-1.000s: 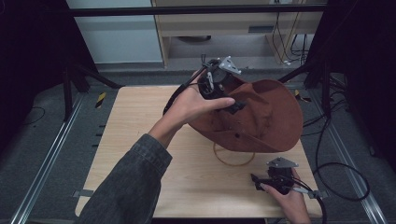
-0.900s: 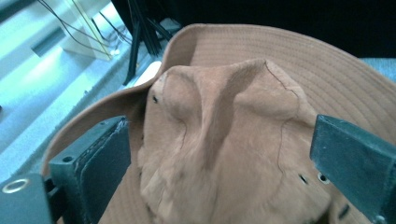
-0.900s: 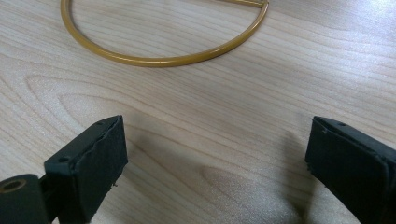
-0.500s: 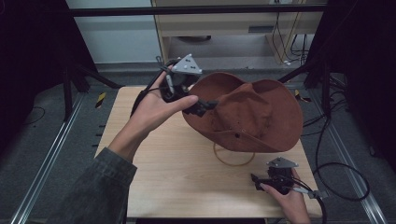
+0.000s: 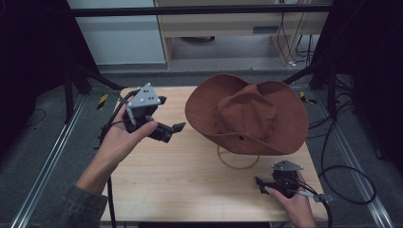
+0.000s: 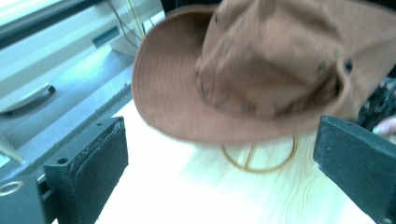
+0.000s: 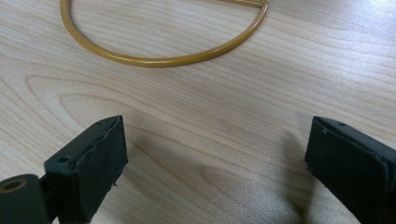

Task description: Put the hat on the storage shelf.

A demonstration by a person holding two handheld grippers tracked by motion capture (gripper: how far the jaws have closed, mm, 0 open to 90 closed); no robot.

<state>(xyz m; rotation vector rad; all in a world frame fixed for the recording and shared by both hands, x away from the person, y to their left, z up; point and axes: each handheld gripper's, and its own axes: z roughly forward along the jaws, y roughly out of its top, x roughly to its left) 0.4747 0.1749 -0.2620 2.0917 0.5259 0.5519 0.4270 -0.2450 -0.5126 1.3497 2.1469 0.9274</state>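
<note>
**Hat Set on Stand: Status and Clearances**

The hat (image 5: 247,114) sat crown-up on the right rear part of the bench (image 5: 190,190), resting on a thin yellow wire stand (image 5: 237,159) whose ring base lay flat on the wood. Judged from this, the placing step was done: the hat was carried by the stand alone, and neither gripper touched it.

Your left gripper (image 5: 164,129) was held above the bench, just left of the brim, with its jaws spread wide and nothing between them. In the left gripper view the hat (image 6: 261,70) showed beyond the jaws, apart from both, with the ring (image 6: 259,158) under the brim.

Your right gripper (image 5: 266,183) rested low at the front right of the bench, near the ring. Its jaws were also spread and empty; in the right gripper view the ring (image 7: 159,56) lay ahead of them on bare wood.

What was left appeared to be little: check that the hat sat level, then draw both grippers clear.

Clearances:
- The brim overhung the ring on every side and reached close to the right edge and the rear edge of the bench. A push to the right or rearward could have tipped the hat off.
- The left half and the front centre of the bench offered open room for moving.
- A cable (image 5: 342,185) trailed off the right edge, beside your right gripper.
</note>
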